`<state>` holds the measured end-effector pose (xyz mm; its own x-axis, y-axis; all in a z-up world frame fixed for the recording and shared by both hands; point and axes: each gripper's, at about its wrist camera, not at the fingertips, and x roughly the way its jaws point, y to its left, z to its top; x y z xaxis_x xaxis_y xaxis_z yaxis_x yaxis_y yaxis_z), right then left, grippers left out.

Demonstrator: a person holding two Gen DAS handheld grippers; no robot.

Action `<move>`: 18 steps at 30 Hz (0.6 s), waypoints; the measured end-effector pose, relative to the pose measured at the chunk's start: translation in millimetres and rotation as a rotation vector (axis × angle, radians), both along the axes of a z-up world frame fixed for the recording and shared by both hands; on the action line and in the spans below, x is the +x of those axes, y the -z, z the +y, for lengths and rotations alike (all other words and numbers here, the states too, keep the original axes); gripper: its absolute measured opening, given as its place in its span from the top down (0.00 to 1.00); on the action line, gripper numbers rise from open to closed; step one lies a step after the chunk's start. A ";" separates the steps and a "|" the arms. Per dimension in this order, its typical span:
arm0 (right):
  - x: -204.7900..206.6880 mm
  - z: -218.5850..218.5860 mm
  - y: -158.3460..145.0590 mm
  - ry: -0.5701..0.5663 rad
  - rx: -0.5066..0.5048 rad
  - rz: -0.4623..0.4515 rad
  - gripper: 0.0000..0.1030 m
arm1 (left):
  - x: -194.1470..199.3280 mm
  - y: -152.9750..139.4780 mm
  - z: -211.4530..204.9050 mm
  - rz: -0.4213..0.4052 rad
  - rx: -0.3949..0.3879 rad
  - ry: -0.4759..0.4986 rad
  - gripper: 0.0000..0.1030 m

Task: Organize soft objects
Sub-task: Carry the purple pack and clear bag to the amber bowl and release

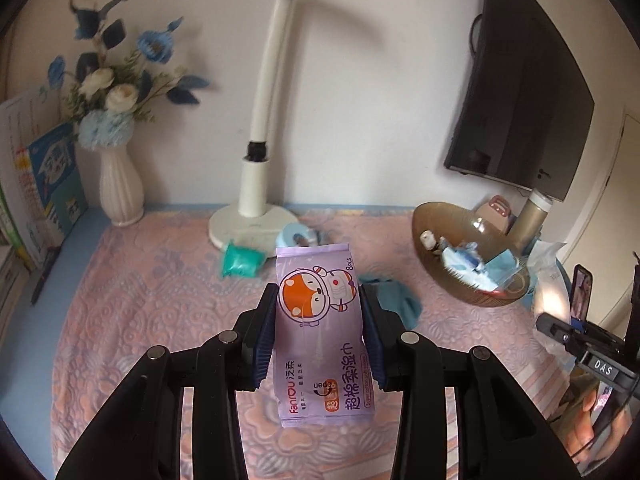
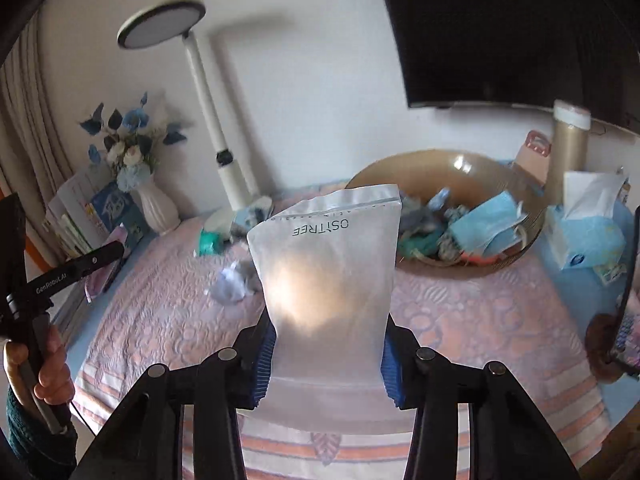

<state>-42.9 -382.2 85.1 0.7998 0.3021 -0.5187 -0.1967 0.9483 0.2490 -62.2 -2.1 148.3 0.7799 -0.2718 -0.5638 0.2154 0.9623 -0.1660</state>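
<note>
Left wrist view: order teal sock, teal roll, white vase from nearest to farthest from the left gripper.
From the left gripper, shut on the purple wipes pack:
1. Teal sock, just right of the fingers.
2. Teal roll, ahead left, by the lamp base.
3. White vase, far left, at the wall.

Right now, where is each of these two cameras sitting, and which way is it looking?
Left wrist: sits on the left gripper, looking along its fingers at the purple wipes pack it clamps; the other hand shows at right.
Right wrist: sits on the right gripper, looking past its frosted pouch; the left hand shows.
Shared: brown bowl, lamp, vase.
</note>
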 end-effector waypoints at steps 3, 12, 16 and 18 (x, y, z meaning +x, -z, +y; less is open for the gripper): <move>3.2 -35.9 -28.9 0.086 0.012 -0.072 0.57 | 14.4 -19.1 -36.0 -0.019 -0.010 0.076 0.65; 73.7 -115.5 -63.4 0.298 0.051 -0.052 0.57 | 71.9 -42.0 -173.2 -0.076 0.021 0.299 0.65; 114.4 -121.6 -57.2 0.305 0.048 0.004 0.56 | 101.8 -28.0 -216.3 -0.041 0.016 0.343 0.64; 137.8 -122.8 -53.7 0.287 0.056 0.027 0.51 | 115.2 -20.7 -233.3 -0.045 0.029 0.348 0.57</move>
